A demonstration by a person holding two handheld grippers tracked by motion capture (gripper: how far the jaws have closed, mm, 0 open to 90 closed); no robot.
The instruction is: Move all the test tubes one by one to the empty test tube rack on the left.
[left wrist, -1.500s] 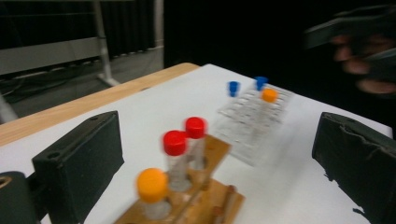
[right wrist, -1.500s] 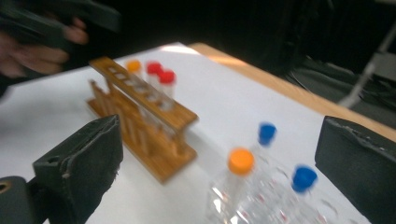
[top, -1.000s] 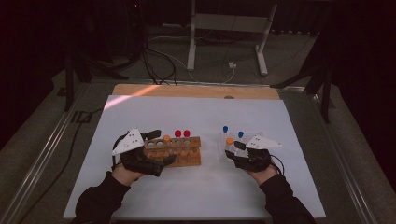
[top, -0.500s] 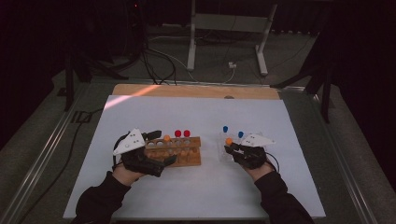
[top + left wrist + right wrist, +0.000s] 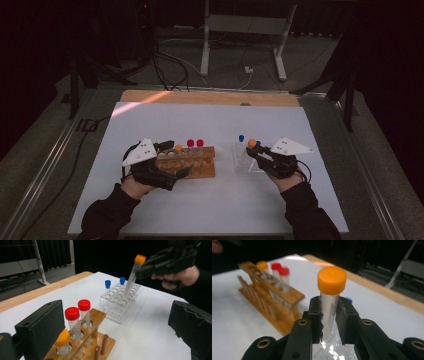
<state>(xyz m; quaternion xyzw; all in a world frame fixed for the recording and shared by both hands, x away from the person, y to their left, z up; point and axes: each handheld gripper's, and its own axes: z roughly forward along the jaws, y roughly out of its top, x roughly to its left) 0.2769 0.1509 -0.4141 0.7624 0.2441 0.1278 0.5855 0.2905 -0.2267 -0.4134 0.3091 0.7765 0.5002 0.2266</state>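
Clamping an orange-capped tube (image 5: pixel 329 302) just below its cap, the right claw (image 5: pixel 329 322) holds it tilted over the clear rack (image 5: pixel 245 161) at right of centre in the high view, its lower end among the rack's holes. The left claw (image 5: pixel 112 322), jaws apart, flanks the wooden rack (image 5: pixel 192 161) at lower left, on the white counter (image 5: pixel 215 125).

Two racks stand on the desk: one wooden rack (image 5: pixel 192 162) and one clear plastic rack (image 5: pixel 246 161). Six capped tubes in all: two red-capped tubes (image 5: pixel 72 319) and one orange-capped tube (image 5: pixel 62 342) in the wooden rack, two blue-capped tubes (image 5: pixel 107 285) in the clear one, and one more orange-capped tube (image 5: pixel 330 298) above it
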